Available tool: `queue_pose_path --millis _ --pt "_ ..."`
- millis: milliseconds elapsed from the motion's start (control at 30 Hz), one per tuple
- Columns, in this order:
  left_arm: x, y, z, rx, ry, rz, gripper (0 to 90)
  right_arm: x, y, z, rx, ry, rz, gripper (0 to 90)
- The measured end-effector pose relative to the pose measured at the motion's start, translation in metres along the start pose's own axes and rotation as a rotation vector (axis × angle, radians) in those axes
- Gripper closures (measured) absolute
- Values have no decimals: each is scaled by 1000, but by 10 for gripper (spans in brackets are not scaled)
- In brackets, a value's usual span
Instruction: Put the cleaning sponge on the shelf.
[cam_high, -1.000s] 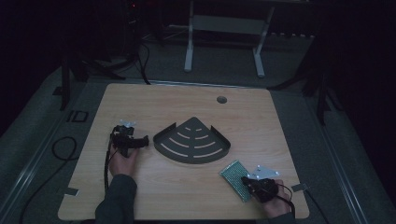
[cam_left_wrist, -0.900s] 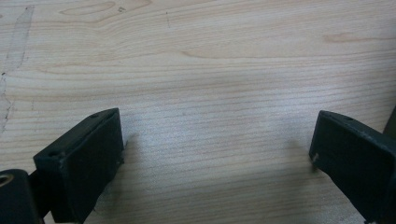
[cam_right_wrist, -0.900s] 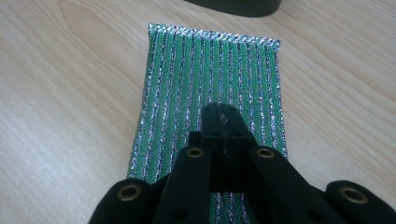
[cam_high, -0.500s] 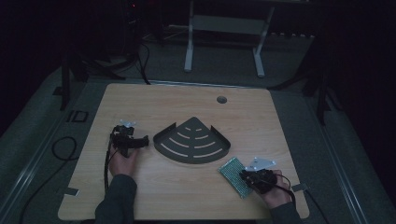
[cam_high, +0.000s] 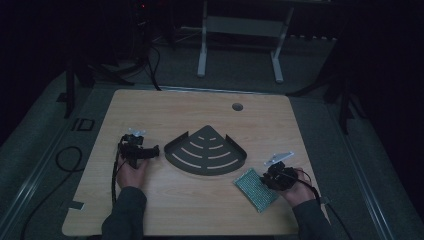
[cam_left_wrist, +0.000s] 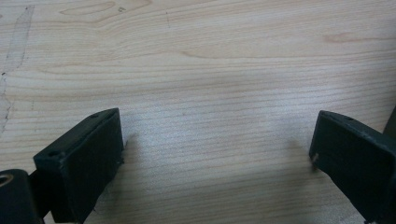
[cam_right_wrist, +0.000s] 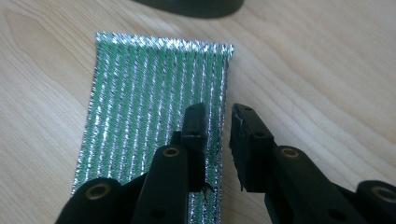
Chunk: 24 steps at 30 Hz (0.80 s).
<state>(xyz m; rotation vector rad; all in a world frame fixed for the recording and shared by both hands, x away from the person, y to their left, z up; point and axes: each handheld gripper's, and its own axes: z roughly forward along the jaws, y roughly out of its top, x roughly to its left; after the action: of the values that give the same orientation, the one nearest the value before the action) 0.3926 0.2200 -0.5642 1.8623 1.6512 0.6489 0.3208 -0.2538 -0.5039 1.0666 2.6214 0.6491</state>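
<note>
A green and silver scouring pad (cam_high: 255, 187) lies flat on the wooden table near the front right. My right gripper (cam_high: 272, 177) hovers at its right edge. In the right gripper view the pad (cam_right_wrist: 154, 93) stretches away under the right gripper (cam_right_wrist: 217, 114). Its jaws have just been opening and stand a narrow gap apart, gripping nothing. My left gripper (cam_high: 152, 150) rests at the table's left, pointing toward a dark fan-shaped tray (cam_high: 206, 150). The left gripper (cam_left_wrist: 217, 126) is wide open over bare wood.
The tray's slotted quarter-circle sits mid-table, its rim (cam_right_wrist: 196, 7) just beyond the pad's far end. A round cable hole (cam_high: 237, 106) is at the table's back. Cables trail off the left edge (cam_high: 65, 157). A white desk frame (cam_high: 240, 30) stands behind.
My right hand has moved away from the table's front edge and a little up, along the pad's right side. The pad has stayed put. The left hand has not moved.
</note>
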Motion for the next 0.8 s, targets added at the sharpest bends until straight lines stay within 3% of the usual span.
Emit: queue_pose_path --millis 500,800 --pt "0 0 0 0 2 -2 34 -14 9 13 119 51 62 759" --pt "0 0 0 0 2 -2 34 -17 11 10 139 95 73 720"
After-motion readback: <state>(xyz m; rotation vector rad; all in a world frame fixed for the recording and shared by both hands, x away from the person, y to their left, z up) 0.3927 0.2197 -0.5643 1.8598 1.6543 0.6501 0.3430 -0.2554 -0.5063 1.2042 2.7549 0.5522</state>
